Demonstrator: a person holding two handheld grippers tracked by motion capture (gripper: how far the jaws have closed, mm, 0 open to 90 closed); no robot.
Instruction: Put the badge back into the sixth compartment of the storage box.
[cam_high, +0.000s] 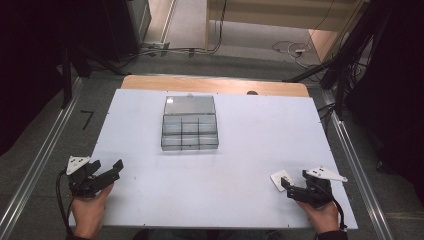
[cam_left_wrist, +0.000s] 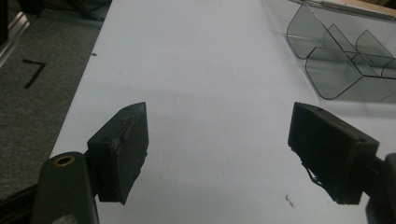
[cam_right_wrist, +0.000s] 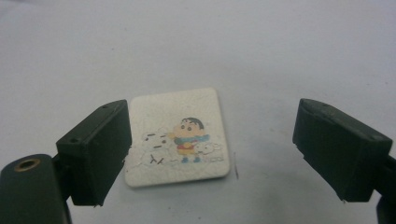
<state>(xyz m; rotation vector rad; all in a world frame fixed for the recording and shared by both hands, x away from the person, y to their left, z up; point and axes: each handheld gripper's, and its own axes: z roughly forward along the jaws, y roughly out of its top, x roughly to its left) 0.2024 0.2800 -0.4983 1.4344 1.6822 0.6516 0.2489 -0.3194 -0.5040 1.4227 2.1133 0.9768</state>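
Left gripper jaws wide apart, low over table, right gripper likewise spread, each hand-held

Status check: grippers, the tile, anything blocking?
Both grippers open: left, right. White cartoon tile flat on table, between right jaws, ungripped. Nothing blocking.

Box: clear plastic, split into small compartments, lid open and leaning back; sits on the far middle of the table.
Table: white top, with a strip of wood showing along its far edge.
Rails: metal, one running along each side of the table.
Floor: grey carpet, with a black mark like a "7" left of the table.
Cables: lying loose on the floor beyond the table.
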